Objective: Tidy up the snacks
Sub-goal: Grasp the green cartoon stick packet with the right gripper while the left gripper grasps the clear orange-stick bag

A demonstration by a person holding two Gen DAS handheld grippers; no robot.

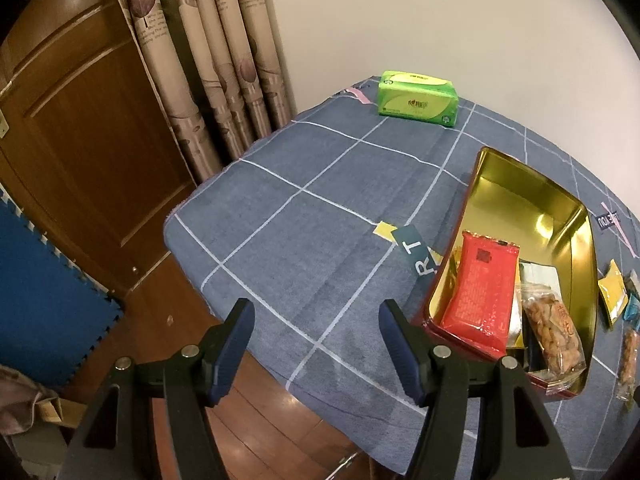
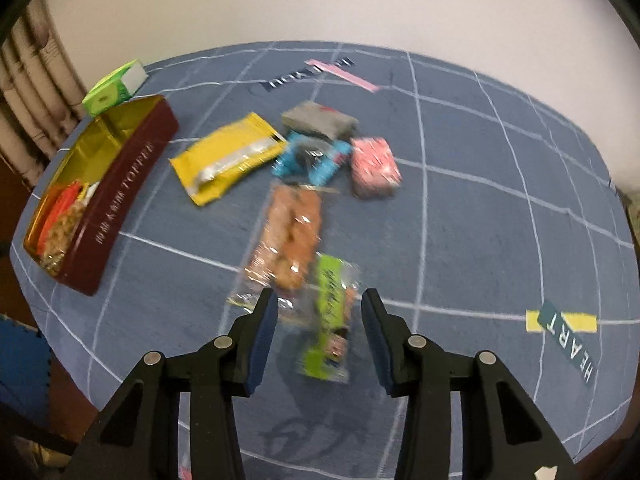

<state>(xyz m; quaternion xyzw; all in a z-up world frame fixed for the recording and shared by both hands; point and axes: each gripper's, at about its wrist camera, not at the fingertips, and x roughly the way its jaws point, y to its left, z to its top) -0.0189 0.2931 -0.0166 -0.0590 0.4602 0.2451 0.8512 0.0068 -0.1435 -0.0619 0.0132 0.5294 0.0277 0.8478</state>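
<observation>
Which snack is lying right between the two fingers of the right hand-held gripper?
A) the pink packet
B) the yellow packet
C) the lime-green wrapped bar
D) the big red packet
C. In the right wrist view, the lime-green wrapped bar lies on the blue cloth between the open fingers of the right hand-held gripper, not yet gripped; the yellow packet and pink packet lie farther off.

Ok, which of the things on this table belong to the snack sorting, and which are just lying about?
Part of the job:
- tin, with red packet and peanut bag inside
- loose snacks: yellow pouch, grey packet, blue packet, pink packet, peanut brittle, green bar

Lying about:
- green tissue pack
- curtain
- door
</observation>
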